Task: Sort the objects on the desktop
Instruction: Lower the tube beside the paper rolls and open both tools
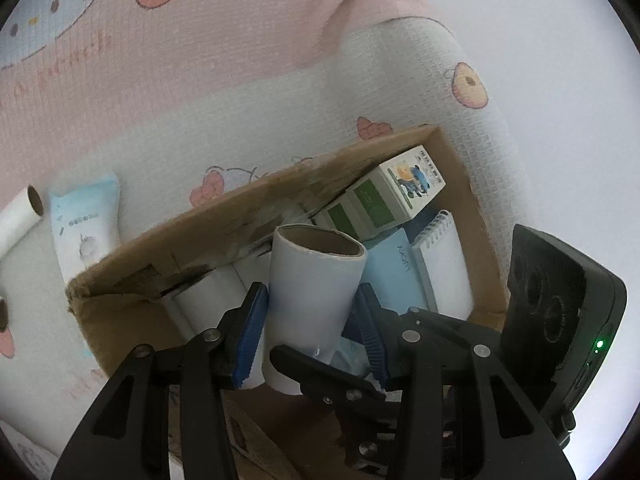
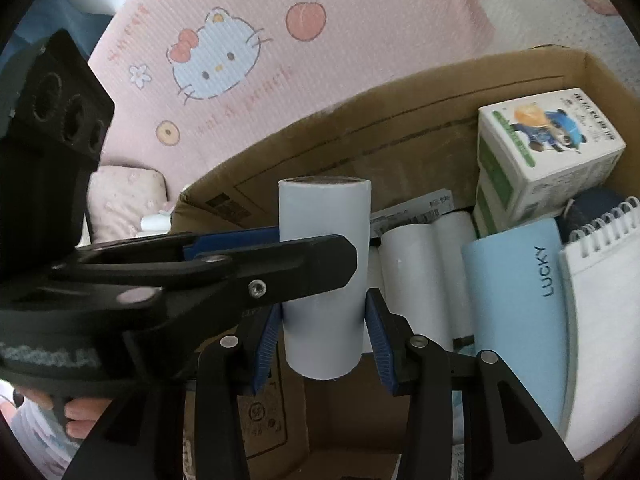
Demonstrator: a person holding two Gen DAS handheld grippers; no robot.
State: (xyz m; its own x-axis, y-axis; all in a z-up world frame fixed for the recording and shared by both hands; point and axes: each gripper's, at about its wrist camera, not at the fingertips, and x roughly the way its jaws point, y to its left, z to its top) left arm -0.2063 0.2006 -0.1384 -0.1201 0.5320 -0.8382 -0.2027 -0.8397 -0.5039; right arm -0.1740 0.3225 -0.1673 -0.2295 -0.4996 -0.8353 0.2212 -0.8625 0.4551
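Note:
A white paper roll with a brown cardboard core hangs over an open cardboard box. My left gripper is shut on it, blue pads pressing both sides. In the right wrist view the same roll stands upright between the pads of my right gripper, also shut on it lower down. The left gripper reaches in from the left and clamps the roll front and back. A right gripper finger crosses the roll's lower end.
In the box lie white rolls, a green-and-white carton, a light blue "LUCKY" case and a spiral notebook. Outside on the pink cartoon cloth lie a blue-white tube and another roll.

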